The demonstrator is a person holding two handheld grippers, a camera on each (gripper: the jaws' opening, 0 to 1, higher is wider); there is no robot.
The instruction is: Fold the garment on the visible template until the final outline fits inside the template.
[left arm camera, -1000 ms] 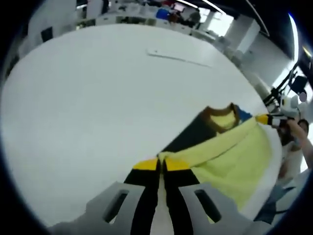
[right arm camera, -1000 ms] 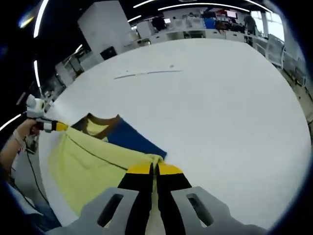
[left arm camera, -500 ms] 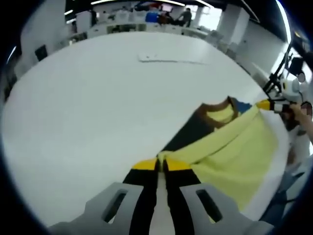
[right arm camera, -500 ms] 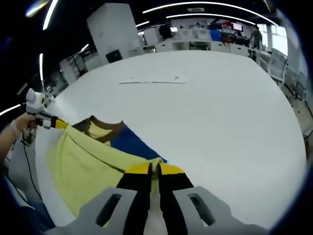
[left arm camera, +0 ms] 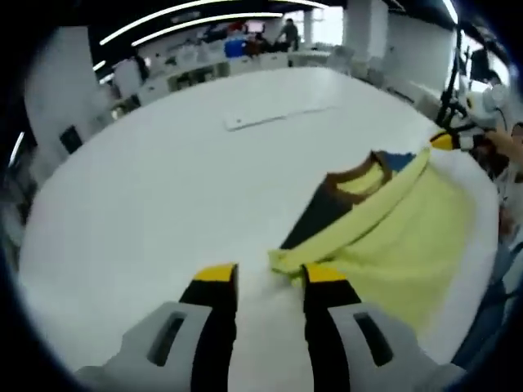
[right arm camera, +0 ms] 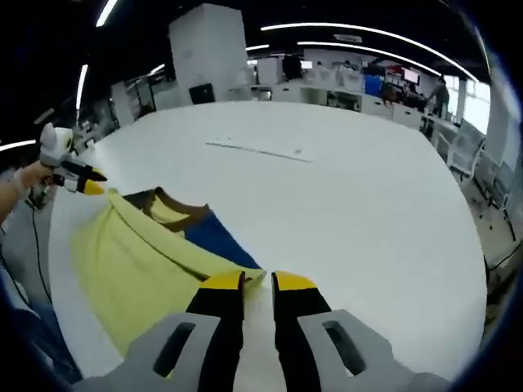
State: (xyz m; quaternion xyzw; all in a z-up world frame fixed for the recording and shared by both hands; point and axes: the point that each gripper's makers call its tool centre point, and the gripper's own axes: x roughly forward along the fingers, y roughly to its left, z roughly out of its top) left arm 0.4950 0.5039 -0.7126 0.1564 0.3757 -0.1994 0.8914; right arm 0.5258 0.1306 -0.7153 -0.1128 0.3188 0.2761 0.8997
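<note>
One garment (left arm camera: pixel 392 237) on the white table (left arm camera: pixel 163 188): yellow body folded over itself, brown collar, a dark panel and a blue panel showing past the fold edge. In the left gripper view it lies from 3 to 5 o'clock; in the right gripper view the garment (right arm camera: pixel 131 253) sits from 7 to 9 o'clock. Part of it appears to reach the near table edge; cannot tell whether it overhangs.

Left tool (left arm camera: pixel 270 282): jaws apart with a clear gap, nothing between them; the yellow fold corner lies just beside the right-hand jaw tip, not gripped.
Right tool (right arm camera: pixel 257 282): jaws parted by a narrow gap, empty; the fold corner lies at the left-hand jaw tip, contact unclear.

Each tool also appears at the far corner of the fold in the other's view.

Handling, judged: light, soft knit; limp, will sag and drag, and layers may slide on the smooth table. Best taken at fold corners or hem, pinching both layers together, both ends lifted evenly.

Count: garment 1; tools 2; table 1; thin pale strip (left arm camera: pixel 278 118) lying far across the table 1, possibly a template marking, too small to tell. No clear template outline around the garment.
</note>
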